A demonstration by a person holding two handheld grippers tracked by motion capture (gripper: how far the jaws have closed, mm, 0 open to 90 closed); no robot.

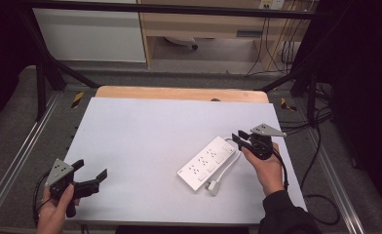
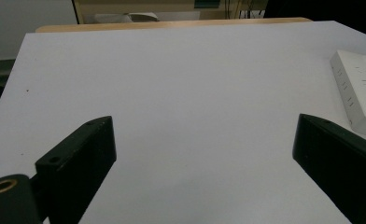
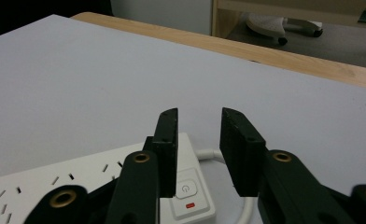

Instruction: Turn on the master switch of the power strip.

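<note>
The right tool (image 3: 197, 154) hovers over the power strip's (image 1: 207, 163) switch end — jaws narrowed, gripping nothing; the left tool (image 2: 204, 158) gapes wide above the tabletop (image 1: 145, 136).

The power strip (image 1: 207, 163) under the right claw (image 3: 199, 154) is white, with dark socket slots in rows, a white switch and a small red mark beside it; its cable and plug (image 1: 213, 186) are white. Both claws are black with brass-coloured screw holes. The tabletop (image 1: 145, 141) is pale grey-white, edged in light wood beyond the claws.
</note>
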